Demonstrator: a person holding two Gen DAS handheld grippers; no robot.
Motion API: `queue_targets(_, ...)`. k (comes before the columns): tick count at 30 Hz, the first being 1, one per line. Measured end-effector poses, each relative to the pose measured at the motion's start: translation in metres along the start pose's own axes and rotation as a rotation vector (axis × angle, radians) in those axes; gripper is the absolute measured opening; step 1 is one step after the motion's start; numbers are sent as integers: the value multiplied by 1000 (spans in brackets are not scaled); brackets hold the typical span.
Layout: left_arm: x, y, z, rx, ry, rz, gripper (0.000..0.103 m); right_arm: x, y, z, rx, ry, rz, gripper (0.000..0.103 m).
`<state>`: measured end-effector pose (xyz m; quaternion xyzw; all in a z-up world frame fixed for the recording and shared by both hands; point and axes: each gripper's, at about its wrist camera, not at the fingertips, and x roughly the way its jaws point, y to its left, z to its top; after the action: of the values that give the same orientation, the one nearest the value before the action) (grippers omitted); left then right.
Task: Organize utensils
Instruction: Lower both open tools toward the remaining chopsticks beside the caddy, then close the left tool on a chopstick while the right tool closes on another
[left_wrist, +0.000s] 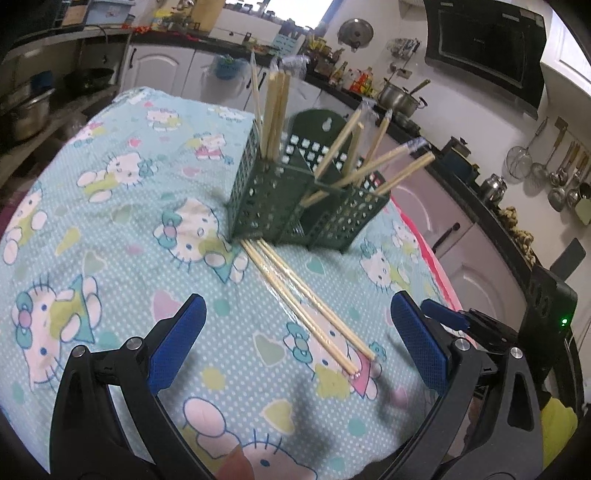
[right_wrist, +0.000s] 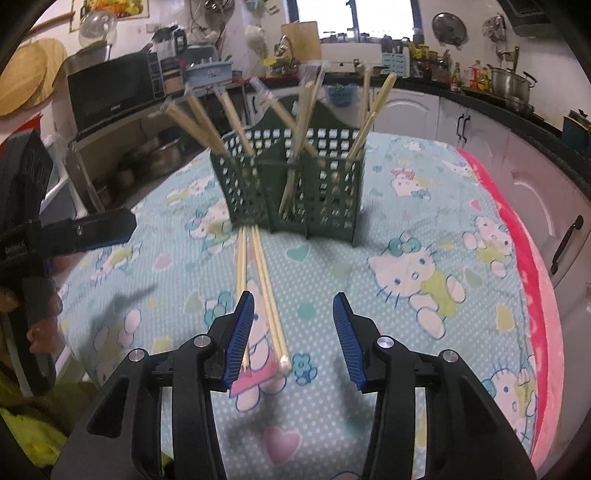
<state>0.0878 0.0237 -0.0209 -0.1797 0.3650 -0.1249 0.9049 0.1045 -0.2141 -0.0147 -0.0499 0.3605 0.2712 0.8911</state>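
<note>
A dark green perforated utensil holder (left_wrist: 295, 199) (right_wrist: 291, 192) stands upright on the cartoon-cat tablecloth (left_wrist: 110, 229) (right_wrist: 424, 258), with several wooden chopsticks leaning in its compartments. A few loose wrapped chopsticks (left_wrist: 303, 295) (right_wrist: 264, 280) lie flat on the cloth, running from the holder's base toward me. My left gripper (left_wrist: 297, 332) is open wide above the cloth, and the near ends of the loose chopsticks lie between its fingers. My right gripper (right_wrist: 294, 332) is open too, with the chopsticks' near ends just inside its left finger, not pinched.
In the right wrist view, a finger of the left gripper (right_wrist: 107, 227) and the hand holding it (right_wrist: 40, 314) sit at the left. A pink blanket edge (right_wrist: 532, 295) borders the table's right side. Cabinets (left_wrist: 461, 258), a pot (left_wrist: 399, 94) and a microwave (right_wrist: 114, 92) surround the table.
</note>
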Motion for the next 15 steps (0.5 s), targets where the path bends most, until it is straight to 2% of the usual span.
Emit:
queue_targets(4, 9, 0, -7, -3, 52, 2, 92, 12, 0, -12, -3, 57, 24, 34)
queue_targets(11, 31, 1, -24, -23, 175, -23, 71, 26, -3, -26, 11, 125, 63, 30)
queue_targets(15, 44, -4, -33, -22, 235, -63, 66, 32, -4, -30, 22, 150, 81, 28)
